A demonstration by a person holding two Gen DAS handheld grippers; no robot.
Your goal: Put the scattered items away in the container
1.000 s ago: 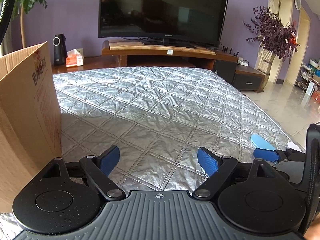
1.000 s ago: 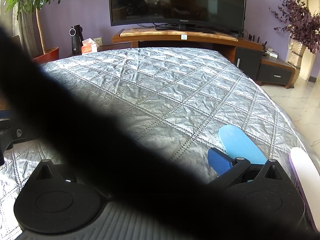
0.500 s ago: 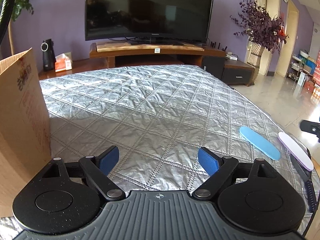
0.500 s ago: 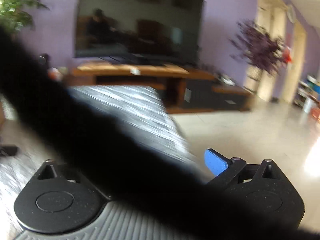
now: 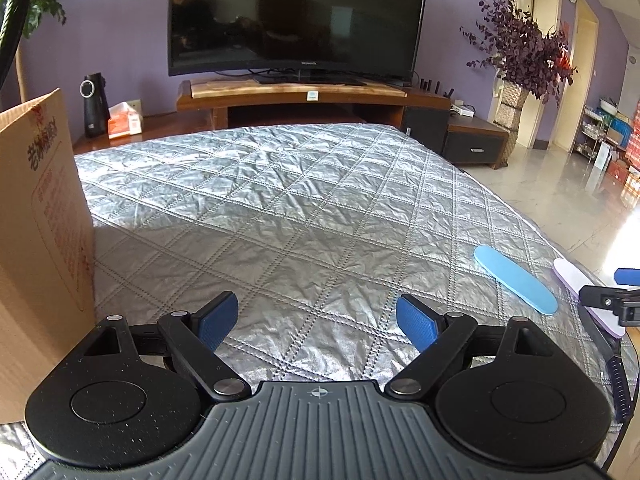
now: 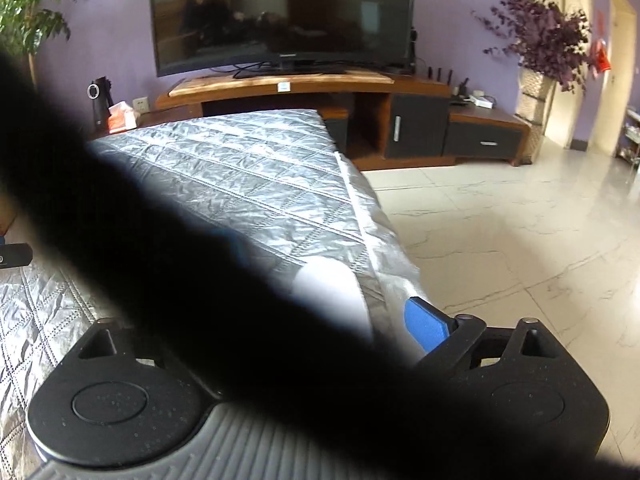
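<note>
A cardboard box stands on the silver quilted bed at the left. A flat light-blue oval piece and a white piece with a purple rim lie near the bed's right edge. My left gripper hangs open over bare quilt, beside the box. My right gripper sits at the white piece. In the right wrist view its jaws are opening over the white piece, and the pads do not press on it. A dark blurred band hides its left finger; the right blue pad shows.
A TV on a wooden stand stands beyond the bed. A tissue box and a dark flask stand on the low cabinet at the left. Tiled floor lies right of the bed, with a purple plant near the doorway.
My right gripper has swung to the right, from over the light-blue piece to the bed's edge at the white piece. The left gripper has stayed open and nearly still.
</note>
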